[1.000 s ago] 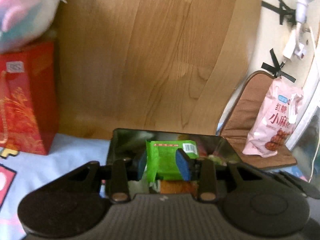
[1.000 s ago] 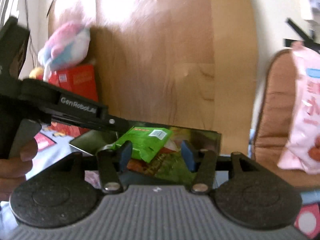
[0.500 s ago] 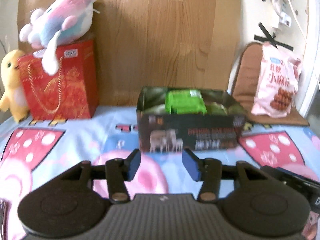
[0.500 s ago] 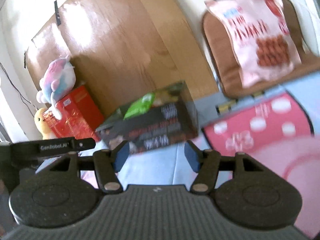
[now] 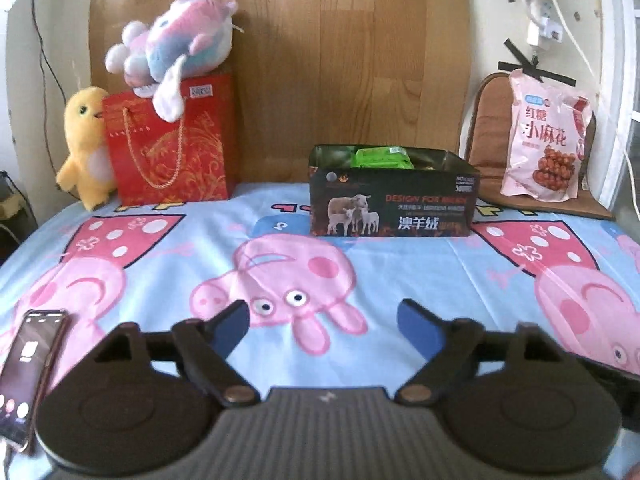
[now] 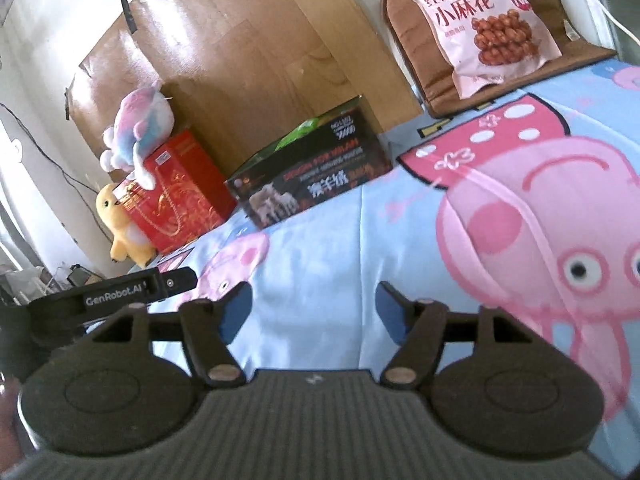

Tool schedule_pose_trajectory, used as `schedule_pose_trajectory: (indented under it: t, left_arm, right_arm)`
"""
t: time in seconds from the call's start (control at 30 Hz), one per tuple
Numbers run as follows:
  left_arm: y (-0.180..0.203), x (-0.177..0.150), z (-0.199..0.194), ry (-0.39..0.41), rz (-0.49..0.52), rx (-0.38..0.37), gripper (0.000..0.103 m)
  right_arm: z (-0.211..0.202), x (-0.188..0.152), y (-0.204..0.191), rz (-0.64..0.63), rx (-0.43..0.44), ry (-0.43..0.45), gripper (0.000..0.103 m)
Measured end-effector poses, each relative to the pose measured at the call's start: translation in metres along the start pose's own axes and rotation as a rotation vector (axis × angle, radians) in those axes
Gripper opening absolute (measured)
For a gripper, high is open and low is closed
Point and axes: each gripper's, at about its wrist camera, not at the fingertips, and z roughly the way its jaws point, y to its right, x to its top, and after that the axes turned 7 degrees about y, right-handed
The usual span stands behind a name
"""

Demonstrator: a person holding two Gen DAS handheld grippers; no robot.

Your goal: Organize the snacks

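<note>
A dark cardboard box [image 5: 390, 208] with sheep printed on its side stands at the back of the bed, a green snack packet [image 5: 382, 157] lying in its open top. The right wrist view shows the same box [image 6: 312, 178] tilted, with the green packet [image 6: 298, 134] peeking over its rim. My left gripper [image 5: 322, 322] hovers over the bedsheet well in front of the box, its jaws opening and nothing between them. My right gripper [image 6: 314, 308] is also back over the sheet, jaws opening and empty. A large pink snack bag [image 5: 546, 136] leans on a brown cushion [image 5: 486, 120] at the right.
A red gift bag [image 5: 172, 144] with a pastel plush [image 5: 176, 50] on top and a yellow chick plush [image 5: 86, 144] stand at the back left. A phone [image 5: 28, 372] lies on the sheet at the near left. A wooden headboard [image 5: 320, 60] rises behind the box.
Both grippers have pulled back from over the box to above the sheet. The left one let go of the green packet, which now lies in the box. Both jaws have widened.
</note>
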Motion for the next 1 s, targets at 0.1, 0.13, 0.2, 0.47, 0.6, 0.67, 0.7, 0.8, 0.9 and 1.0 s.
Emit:
schedule_pose_trajectory:
  t: [0.1,0.13,0.2,0.47,0.6,0.67,0.7,0.8,0.9,1.0]
  left_arm:
    - [0.002,-0.003,-0.017,0.023,0.008,0.008,0.094]
    - [0.002,-0.004,-0.022,0.03,0.01,0.009,0.096]
    - [0.003,-0.006,-0.034,0.044,0.012,0.015,0.103]
    - [-0.002,-0.015,-0.038,0.009,0.018,0.064,0.103]
    - [-0.001,-0.019,-0.039,0.003,0.026,0.081,0.103]
    - [0.001,-0.022,-0.042,0.018,0.042,0.097,0.103]
    - [0.002,-0.023,-0.043,0.023,0.054,0.102,0.103]
    - [0.003,-0.024,-0.044,0.031,0.069,0.102,0.103]
    - [0.001,-0.023,-0.045,0.025,0.054,0.078,0.103]
    - [0.0,-0.024,-0.046,0.03,0.049,0.078,0.103]
  right_arm:
    - [-0.012,-0.005,-0.008,-0.009,0.013,0.0,0.076]
    - [-0.017,-0.006,-0.01,-0.013,0.02,0.002,0.077]
    - [-0.025,-0.008,-0.015,-0.019,0.027,0.011,0.083]
    - [-0.033,-0.014,-0.018,-0.03,0.029,0.029,0.09]
    - [-0.032,-0.012,-0.017,-0.015,0.032,0.028,0.09]
    - [-0.035,-0.013,-0.019,-0.043,0.031,0.036,0.091]
    - [-0.035,-0.014,-0.021,-0.055,0.029,0.036,0.091]
    - [-0.033,-0.017,-0.023,-0.075,0.013,0.03,0.093]
    - [-0.031,-0.016,-0.024,-0.077,-0.004,0.033,0.096]
    - [-0.032,-0.016,-0.024,-0.088,-0.019,0.042,0.099]
